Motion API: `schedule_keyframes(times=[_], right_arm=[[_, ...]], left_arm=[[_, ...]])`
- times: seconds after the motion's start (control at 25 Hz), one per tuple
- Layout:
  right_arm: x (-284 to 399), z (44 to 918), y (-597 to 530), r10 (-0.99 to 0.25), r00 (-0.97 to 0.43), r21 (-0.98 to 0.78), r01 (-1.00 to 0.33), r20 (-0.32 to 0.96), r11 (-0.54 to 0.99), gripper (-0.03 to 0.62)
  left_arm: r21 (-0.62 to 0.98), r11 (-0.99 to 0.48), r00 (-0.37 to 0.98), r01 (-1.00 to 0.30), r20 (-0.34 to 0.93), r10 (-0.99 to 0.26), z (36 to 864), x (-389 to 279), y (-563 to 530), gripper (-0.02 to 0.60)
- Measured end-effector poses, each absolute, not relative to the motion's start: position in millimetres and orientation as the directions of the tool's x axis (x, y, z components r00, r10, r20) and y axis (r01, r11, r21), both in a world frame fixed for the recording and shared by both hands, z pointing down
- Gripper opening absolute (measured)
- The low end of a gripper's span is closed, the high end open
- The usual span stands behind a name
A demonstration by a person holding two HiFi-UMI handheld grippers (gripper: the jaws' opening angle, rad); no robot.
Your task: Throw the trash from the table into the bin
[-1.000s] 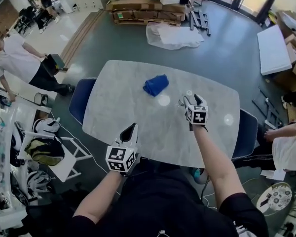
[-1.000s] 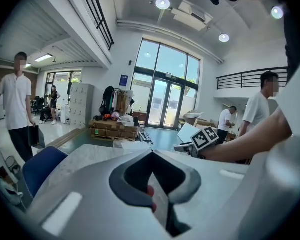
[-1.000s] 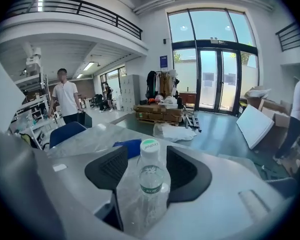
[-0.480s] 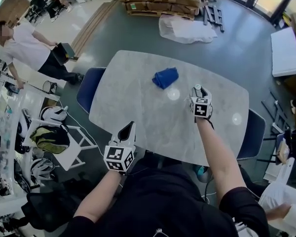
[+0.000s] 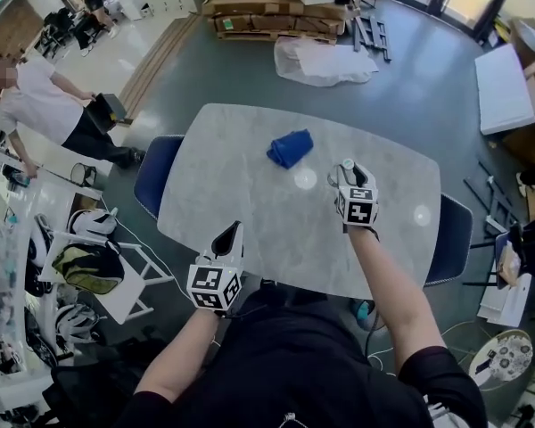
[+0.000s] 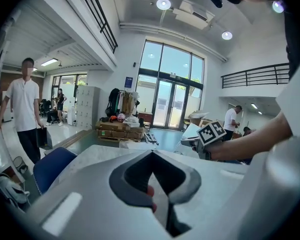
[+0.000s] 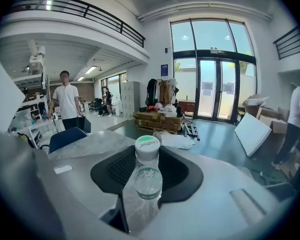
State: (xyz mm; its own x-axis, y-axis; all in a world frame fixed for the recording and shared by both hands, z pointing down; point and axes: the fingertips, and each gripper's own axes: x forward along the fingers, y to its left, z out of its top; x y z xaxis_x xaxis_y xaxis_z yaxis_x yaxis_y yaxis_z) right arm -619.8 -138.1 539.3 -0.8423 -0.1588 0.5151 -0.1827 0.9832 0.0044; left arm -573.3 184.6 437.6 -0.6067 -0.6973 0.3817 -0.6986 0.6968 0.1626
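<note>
- right gripper [image 5: 350, 178]: jaws have just been closing and now clamp a clear plastic bottle [image 7: 146, 181]. Bottle lies along the jaws, white cap pointing away from the camera, pads pressing on both sides.
- bottle looks empty or nearly so, a bit crumpled. Light, but the slick round wall could slip if the grip loosens.
- bottle sits over the right part of the desk [image 5: 250, 194], in the gripper. Can't tell if it's fully clear of the top.
- left gripper [image 5: 234, 233]: jaws together, nothing between them. It hangs at the near edge of the desk, pointing forward, well apart from the bottle.
- blue cloth [image 5: 290, 148]: crumpled lump on the far middle of the desk, untouched, near the right gripper but not touching it.
- nothing else loose on the desk that I can make out, only light spots on the marble.
- bin: not seen in any view, so its place is unknown.
- progress, my read: early. First piece of trash is picked, nothing binned yet.
- left to do: carry the bottle to the bin and let go, then come back for the blue cloth if it counts as trash. That is likely but not certain.
- next move probably needs a turn away from the desk to find the bin. Blue chairs [image 5: 156, 172] stand at the desk's sides and a bystander in a white shirt [image 5: 36, 105] is off to the left, so watch the path.
</note>
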Motion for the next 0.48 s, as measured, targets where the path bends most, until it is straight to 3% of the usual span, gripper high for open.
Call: schedule_keyframes(times=[0.48], right_arm=[[-539.7, 447.2, -101.9, -0.173, -0.896, -0.068, -0.219, 0.409, 0.973, 0.170]], left_arm=[[0.140, 0.534, -0.474, -0.834, 0.313, -0.823, 424.9, -584.2, 126.0, 0.000]])
